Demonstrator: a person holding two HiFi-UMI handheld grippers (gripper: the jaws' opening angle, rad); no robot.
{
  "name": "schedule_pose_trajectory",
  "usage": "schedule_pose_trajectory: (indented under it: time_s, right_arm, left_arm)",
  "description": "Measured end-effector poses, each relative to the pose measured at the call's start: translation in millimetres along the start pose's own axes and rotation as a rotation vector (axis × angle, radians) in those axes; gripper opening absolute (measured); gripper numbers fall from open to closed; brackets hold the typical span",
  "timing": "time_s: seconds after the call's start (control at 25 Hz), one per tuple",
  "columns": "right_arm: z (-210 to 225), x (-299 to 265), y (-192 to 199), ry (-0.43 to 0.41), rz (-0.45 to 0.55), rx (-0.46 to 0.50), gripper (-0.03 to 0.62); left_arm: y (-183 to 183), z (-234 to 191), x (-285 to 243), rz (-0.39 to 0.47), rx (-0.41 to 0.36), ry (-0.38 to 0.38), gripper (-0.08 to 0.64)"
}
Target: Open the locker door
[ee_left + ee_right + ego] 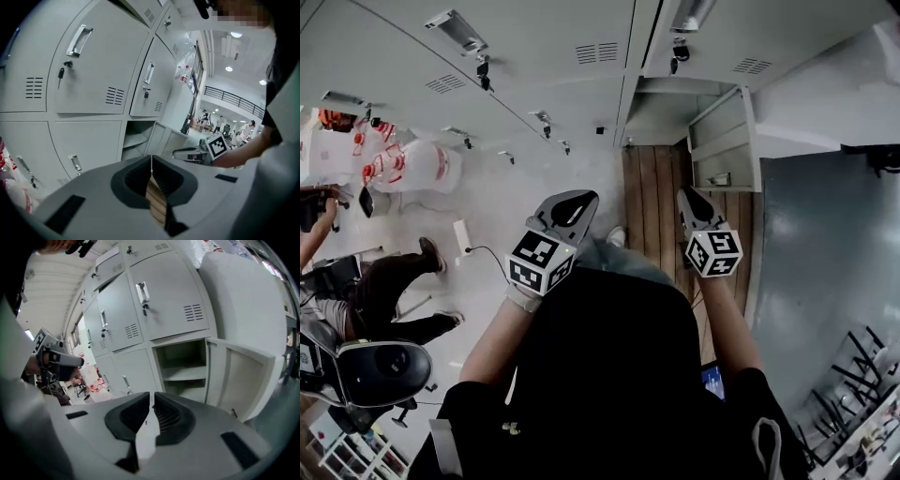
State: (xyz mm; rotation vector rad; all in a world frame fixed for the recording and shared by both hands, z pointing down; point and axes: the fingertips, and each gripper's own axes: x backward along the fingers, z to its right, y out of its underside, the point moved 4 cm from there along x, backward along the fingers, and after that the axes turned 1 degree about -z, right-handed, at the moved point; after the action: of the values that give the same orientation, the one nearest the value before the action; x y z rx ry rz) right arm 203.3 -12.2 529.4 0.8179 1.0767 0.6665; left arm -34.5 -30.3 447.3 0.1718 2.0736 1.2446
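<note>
A wall of grey metal lockers (534, 75) faces me. One bottom locker (182, 365) stands open and shows an empty shelf; its door (241, 380) is swung out to the right, and it appears in the head view as the door (722, 141). The left gripper view shows the same open locker (137, 138) ahead of the jaws. My left gripper (575, 203) and right gripper (690, 199) hover in front of me, short of the lockers and touching nothing. The left gripper (151, 161) has its jaws together and empty, and so does the right gripper (152, 401).
Closed lockers with chrome handles (78, 41) and keys fill the rows above. A strip of wooden floor (656, 202) lies below the open locker. A seated person (389, 291) and plastic bags (412, 164) are at the left. A grey panel (825, 272) stands at the right.
</note>
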Motion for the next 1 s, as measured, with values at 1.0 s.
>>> schedule_pose_trajectory:
  time_s: [1.0]
  right_arm:
    - [-153.2,49.4,-118.9,-0.367,0.157,0.107,0.052]
  left_arm:
    - [-44.5,17.6,97.1,0.206,-0.027,-0.096,0.025]
